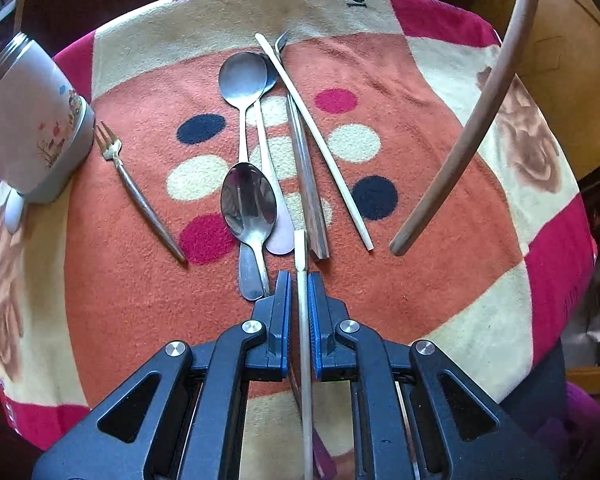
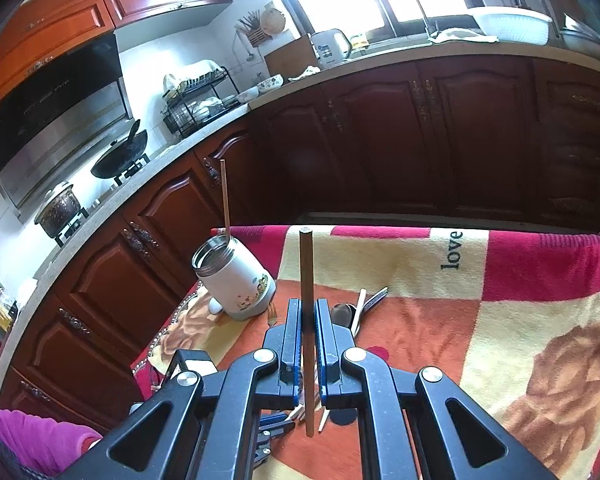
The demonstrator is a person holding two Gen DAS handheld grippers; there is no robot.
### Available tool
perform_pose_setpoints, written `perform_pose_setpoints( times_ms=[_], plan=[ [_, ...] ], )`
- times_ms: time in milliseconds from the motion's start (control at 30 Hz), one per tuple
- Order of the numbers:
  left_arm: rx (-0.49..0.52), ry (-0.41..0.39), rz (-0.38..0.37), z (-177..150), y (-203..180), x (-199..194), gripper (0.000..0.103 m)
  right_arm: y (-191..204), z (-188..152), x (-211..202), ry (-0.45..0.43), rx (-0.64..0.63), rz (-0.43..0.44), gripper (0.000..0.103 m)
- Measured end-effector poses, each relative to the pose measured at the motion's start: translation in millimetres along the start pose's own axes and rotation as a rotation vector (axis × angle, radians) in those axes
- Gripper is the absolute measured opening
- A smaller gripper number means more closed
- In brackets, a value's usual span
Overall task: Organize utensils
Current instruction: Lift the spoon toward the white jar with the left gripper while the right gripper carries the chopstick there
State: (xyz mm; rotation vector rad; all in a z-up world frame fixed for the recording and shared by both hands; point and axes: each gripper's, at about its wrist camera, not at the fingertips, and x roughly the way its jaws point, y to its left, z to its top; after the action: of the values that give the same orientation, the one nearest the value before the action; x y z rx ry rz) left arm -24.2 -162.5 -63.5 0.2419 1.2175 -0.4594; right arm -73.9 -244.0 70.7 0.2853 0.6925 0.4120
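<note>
My left gripper [image 1: 299, 278] points down at the blanket-covered table [image 1: 420, 280]. A pale chopstick [image 1: 302, 340] lies between its jaws, with a thin gap showing on the left pad's side, so the pads do not press it. Ahead lie two spoons [image 1: 248, 200], a wood-handled fork [image 1: 140, 192], another pale chopstick [image 1: 316, 140] and a flat metal handle [image 1: 308, 192]. My right gripper [image 2: 307, 304] is shut on a brown chopstick [image 2: 306, 264], held upright above the table; it shows as a curved stick [image 1: 480, 120] in the left wrist view. The white jar [image 2: 236, 276] holds one chopstick [image 2: 225, 200].
The jar [image 1: 32, 120] stands at the table's left edge beside the small fork. Dark wooden cabinets [image 2: 420, 140] and a counter with a wok [image 2: 120, 152] lie beyond the table. A purple sleeve [image 2: 32, 436] is at the lower left.
</note>
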Motion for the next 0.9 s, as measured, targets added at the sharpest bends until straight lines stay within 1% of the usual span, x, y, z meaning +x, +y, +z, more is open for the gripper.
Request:
perform_pose_setpoints(
  times_ms=[100, 167, 233, 300, 400, 433, 600, 767, 900],
  plan=[
    [0.005, 0.008, -0.006, 1.4, 1.1, 0.2, 0.008, -2.7, 0.8, -0.9, -0.004, 0.010, 0.000, 0.005],
    [0.017, 0.003, -0.021, 1.3, 1.1, -1.2, 0.005, -2.7, 1.6, -1.0, -0.010, 0.012, 0.000, 0.005],
    [-0.032, -0.007, -0.097, 2.0, 7.2, -2.8, 0.003, -0.6, 2.7, -1.4, -0.011, 0.003, 0.002, 0.005],
    [-0.090, -0.023, -0.147, -0.9, 17.4, -6.1, 0.003, 4.2, 4.0, -3.6, -0.014, -0.014, 0.006, 0.005],
    [-0.150, -0.079, -0.188, -2.3, 34.0, -24.0, 0.003, 13.3, 8.0, -8.3, -0.020, -0.044, 0.006, 0.005],
    [-0.167, -0.109, -0.206, -1.1, 40.4, -35.3, 0.003, 15.5, 8.8, -9.2, -0.022, -0.051, 0.005, 0.005],
    [-0.236, -0.244, -0.235, 8.6, 69.2, -89.6, 0.003, 29.2, 19.2, -8.0, -0.034, -0.079, 0.009, 0.005],
    [-0.297, -0.369, -0.233, 24.8, 105.6, -138.6, 0.003, 48.4, 34.7, 1.0, -0.039, -0.111, 0.026, 0.005],
    [-0.322, -0.437, -0.190, 37.8, 134.8, -167.3, 0.003, 64.7, 51.5, 11.3, -0.052, -0.131, 0.050, 0.005]
  ],
)
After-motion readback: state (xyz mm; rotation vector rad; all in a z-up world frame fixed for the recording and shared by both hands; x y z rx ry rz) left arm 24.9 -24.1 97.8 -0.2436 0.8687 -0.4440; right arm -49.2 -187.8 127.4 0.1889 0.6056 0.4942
